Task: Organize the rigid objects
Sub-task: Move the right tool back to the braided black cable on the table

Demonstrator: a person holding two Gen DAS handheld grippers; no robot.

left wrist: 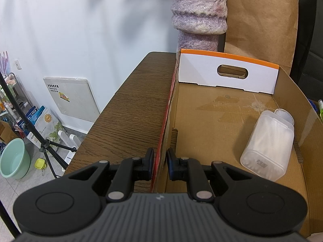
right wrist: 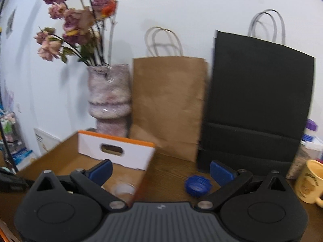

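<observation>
The left gripper [left wrist: 160, 164] is clamping the side wall of the cardboard box [left wrist: 212, 121], where a clear plastic container [left wrist: 267, 144] is lying; keeping it steady matters. The right gripper [right wrist: 160, 171], jaws spread and empty, is hovering near a blue lid [right wrist: 197, 185] on the table [right wrist: 167, 173], bags and a yellow mug [right wrist: 308, 181] crowding close.

Far: vase [right wrist: 110, 92] with dried flowers [right wrist: 78, 24] | brown paper bag [right wrist: 168, 104] | black paper bag [right wrist: 256, 104] | floor left: green basin [left wrist: 14, 158], tripod [left wrist: 45, 147]
</observation>
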